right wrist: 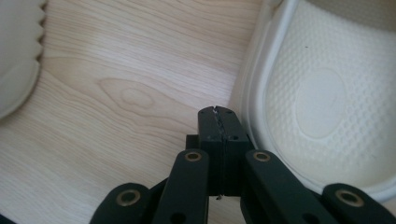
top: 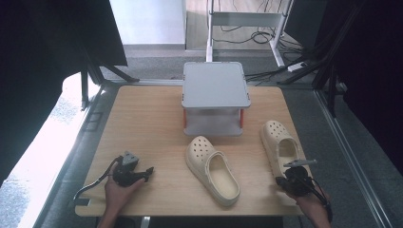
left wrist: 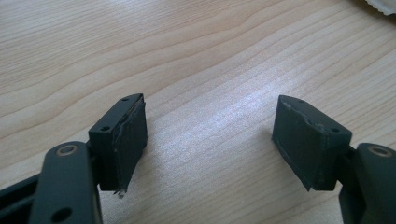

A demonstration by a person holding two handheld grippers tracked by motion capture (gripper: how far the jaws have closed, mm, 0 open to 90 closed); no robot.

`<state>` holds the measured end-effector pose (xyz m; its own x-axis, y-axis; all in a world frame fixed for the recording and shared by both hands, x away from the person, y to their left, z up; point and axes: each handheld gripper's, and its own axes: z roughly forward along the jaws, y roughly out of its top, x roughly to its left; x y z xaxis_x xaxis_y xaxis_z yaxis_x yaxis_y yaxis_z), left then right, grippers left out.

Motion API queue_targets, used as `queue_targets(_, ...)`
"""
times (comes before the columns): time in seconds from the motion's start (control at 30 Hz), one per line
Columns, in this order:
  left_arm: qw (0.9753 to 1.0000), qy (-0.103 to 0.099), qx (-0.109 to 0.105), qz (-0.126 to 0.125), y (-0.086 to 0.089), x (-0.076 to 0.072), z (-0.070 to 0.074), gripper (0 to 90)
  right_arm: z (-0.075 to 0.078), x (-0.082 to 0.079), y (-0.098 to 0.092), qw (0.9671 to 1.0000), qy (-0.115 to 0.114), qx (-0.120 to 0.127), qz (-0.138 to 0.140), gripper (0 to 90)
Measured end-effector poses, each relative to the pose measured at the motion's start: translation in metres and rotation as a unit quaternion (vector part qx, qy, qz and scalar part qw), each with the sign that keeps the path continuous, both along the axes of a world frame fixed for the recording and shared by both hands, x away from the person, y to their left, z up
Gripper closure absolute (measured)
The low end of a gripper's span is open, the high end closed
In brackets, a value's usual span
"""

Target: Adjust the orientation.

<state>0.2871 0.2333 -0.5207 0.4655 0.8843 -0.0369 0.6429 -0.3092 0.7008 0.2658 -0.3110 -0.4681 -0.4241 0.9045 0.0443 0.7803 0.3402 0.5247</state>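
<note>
Two cream clogs lie on the wooden table (top: 142,118). One clog (top: 211,169) rests at the middle front, toe toward the back. The other clog (top: 280,147) lies at the right, and its heel rim and insole (right wrist: 327,102) appear close up in the right gripper view. My right gripper (top: 286,179) is at that clog's heel; its pads (right wrist: 215,122) are pressed together with nothing between them, just beside the heel rim. My left gripper (top: 148,171) sits at the front left, and in its own view its fingers (left wrist: 126,135) stand wide apart over bare wood.
A grey two-tier shelf unit (top: 216,85) with orange posts stands at the back middle of the table. A corner of the middle clog (right wrist: 16,60) shows left of my right gripper. Dark curtains, a white frame and cables lie beyond the table's far edge.
</note>
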Motion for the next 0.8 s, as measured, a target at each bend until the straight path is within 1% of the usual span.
queue_targets(0.1,1.0,0.0,0.0,0.0,0.0,0.0,0.0,26.7,0.0,-0.001,-0.004,1.0,-0.002,-0.004,-0.004,90.0)
queue_targets(0.23,1.0,0.0,0.001,0.001,0.0,0.0,0.0,26.7,0.0,-0.001,-0.008,1.0,-0.003,-0.001,-0.008,90.0)
queue_targets(0.27,1.0,0.0,0.001,0.001,0.0,0.0,0.0,26.7,0.002,-0.002,-0.008,0.9999,-0.006,0.009,-0.007,90.0)
queue_targets(0.3,1.0,0.0,0.001,0.001,0.0,0.0,0.0,26.7,0.002,-0.002,-0.008,0.9999,-0.006,0.009,-0.007,90.0)
queue_targets(0.33,1.0,0.0,0.001,0.001,0.0,0.0,0.0,26.7,0.008,-0.001,-0.006,0.9997,-0.013,0.018,0.0,89.9)
queue_targets(0.37,1.0,0.0,0.001,0.001,0.0,0.0,0.0,26.7,0.008,-0.001,-0.006,0.9997,-0.013,0.018,0.0,89.9)
queue_targets(0.4,1.0,0.0,0.001,0.001,0.0,0.0,0.0,26.7,0.012,-0.001,-0.004,0.9997,-0.018,0.018,0.005,89.0)
queue_targets(0.43,1.0,0.0,0.001,0.001,0.0,0.0,0.0,26.7,0.026,0.002,0.001,0.9993,-0.029,0.013,0.019,86.4)
queue_targets(0.47,1.0,0.0,0.001,0.001,0.0,0.0,0.0,26.7,0.03,0.004,0.002,0.9992,-0.031,0.01,0.021,86.2)
queue_targets(0.5,1.0,0.0,0.001,0.001,0.0,0.0,0.0,26.7,0.03,0.004,0.002,0.9992,-0.031,0.01,0.021,86.2)
queue_targets(0.53,1.0,0.0,0.001,0.001,0.0,0.0,0.0,26.7,0.035,0.006,0.003,0.9992,-0.035,0.007,0.021,85.4)
queue_targets(0.57,1.0,0.0,0.0,0.0,0.0,0.0,0.0,26.7,0.042,0.012,0.004,0.999,-0.041,0.004,0.02,84.1)
queue_targets(0.6,1.0,0.0,0.0,0.0,0.0,0.0,0.0,26.7,0.049,0.02,0.003,0.999,-0.041,0.002,0.018,81.3)
queue_targets(0.63,1.0,0.0,0.0,0.0,0.0,0.0,0.0,26.7,0.049,0.02,0.003,0.999,-0.041,0.002,0.018,81.3)
queue_targets(0.7,1.0,0.0,0.0,0.0,0.0,0.0,0.0,26.6,0.052,0.032,0.002,0.9993,-0.036,-0.003,0.007,76.4)
queue_targets(0.73,1.0,0.0,0.0,0.0,0.0,0.0,0.0,26.7,0.053,0.035,0.001,0.9994,-0.034,-0.004,0.004,75.6)
queue_targets(0.77,1.0,0.0,0.0,0.0,0.0,0.0,0.0,26.6,0.053,0.041,0.0,0.9996,-0.027,-0.001,0.002,73.1)
queue_targets(0.8,1.0,0.0,0.0,-0.001,0.0,0.0,0.0,26.6,0.053,0.048,0.0,0.9998,-0.021,-0.004,-0.003,69.1)
